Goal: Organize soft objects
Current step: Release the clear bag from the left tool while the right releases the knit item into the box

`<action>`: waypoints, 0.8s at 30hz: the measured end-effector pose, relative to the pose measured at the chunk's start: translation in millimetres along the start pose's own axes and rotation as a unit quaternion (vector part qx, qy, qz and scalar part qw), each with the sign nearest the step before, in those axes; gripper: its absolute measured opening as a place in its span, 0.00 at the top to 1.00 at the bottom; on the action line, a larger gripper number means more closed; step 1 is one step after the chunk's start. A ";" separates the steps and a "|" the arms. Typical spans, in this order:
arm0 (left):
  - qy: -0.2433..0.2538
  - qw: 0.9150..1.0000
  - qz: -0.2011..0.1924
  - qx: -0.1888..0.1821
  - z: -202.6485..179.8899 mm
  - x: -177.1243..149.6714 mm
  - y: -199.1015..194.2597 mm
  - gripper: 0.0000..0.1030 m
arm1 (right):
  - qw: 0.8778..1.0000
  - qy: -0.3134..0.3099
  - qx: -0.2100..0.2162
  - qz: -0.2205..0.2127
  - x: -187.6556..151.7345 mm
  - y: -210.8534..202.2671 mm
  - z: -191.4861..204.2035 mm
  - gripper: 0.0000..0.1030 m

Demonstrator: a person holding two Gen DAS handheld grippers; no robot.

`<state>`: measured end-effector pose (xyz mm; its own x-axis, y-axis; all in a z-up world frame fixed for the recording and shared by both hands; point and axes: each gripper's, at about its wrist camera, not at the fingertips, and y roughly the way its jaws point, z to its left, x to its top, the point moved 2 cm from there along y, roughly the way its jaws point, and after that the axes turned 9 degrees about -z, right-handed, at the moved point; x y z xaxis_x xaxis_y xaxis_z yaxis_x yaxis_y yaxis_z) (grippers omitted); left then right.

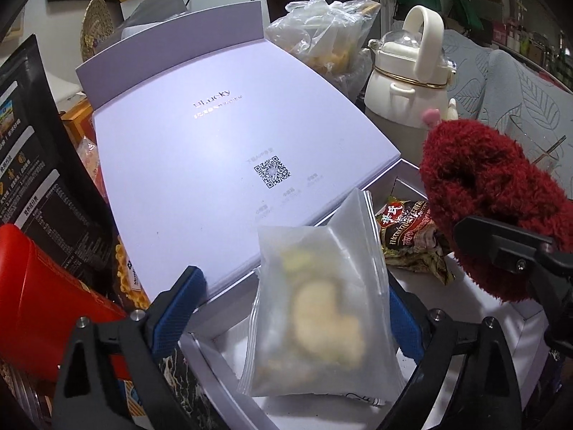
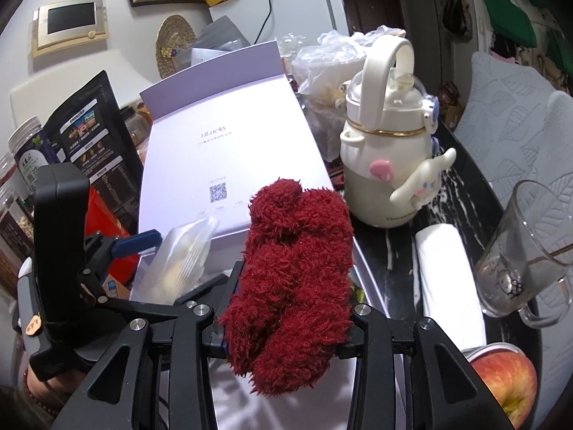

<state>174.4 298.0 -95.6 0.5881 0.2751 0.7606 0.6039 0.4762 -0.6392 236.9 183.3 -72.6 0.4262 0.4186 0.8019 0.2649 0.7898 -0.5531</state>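
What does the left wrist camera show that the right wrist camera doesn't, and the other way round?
Only the left wrist view shows the dark snack packet lying in the open box, behind the frosted bag.

Only the right wrist view shows the apple, the glass mug, the white roll and the cartoon dog figure on the bottle.

Both show the lilac box lid, the frosted bag between the left gripper's open fingers, the red fluffy sock clamped in the right gripper, and the cream bottle.

Left gripper (image 1: 292, 308): jaws spread wide, blue pads apart, angled downward. Right gripper (image 2: 286, 319): jaws drawn close, clamped, angled downward.
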 end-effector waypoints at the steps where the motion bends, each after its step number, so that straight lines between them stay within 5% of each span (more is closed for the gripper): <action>1: 0.000 1.000 0.001 0.000 0.1 0.2 0.3 0.07 | 1.000 0.002 0.000 0.001 -0.5 1.1 -0.8 0.61; 11: -0.005 1.000 0.012 0.012 4.0 -2.1 0.8 0.07 | 0.999 0.031 0.040 0.020 -9.5 19.1 -2.8 0.54; 16: -0.003 1.000 0.014 0.015 4.6 -1.9 -0.3 0.07 | 0.998 0.040 0.042 0.023 -10.2 20.6 -5.2 0.43; 18: 0.001 1.000 0.014 0.018 4.0 -1.9 -1.3 0.07 | 0.998 0.044 0.038 0.028 -10.1 22.0 -4.5 0.29; 24: 0.007 1.000 0.012 0.021 1.3 -1.0 -3.9 0.07 | 0.998 0.042 0.030 0.031 -10.0 19.5 -4.0 0.29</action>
<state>170.7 296.9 -93.6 0.6096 0.2757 0.7432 0.5665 0.5044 -0.6517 241.3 192.7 -92.2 0.5113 0.4304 0.7438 0.1842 0.7905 -0.5840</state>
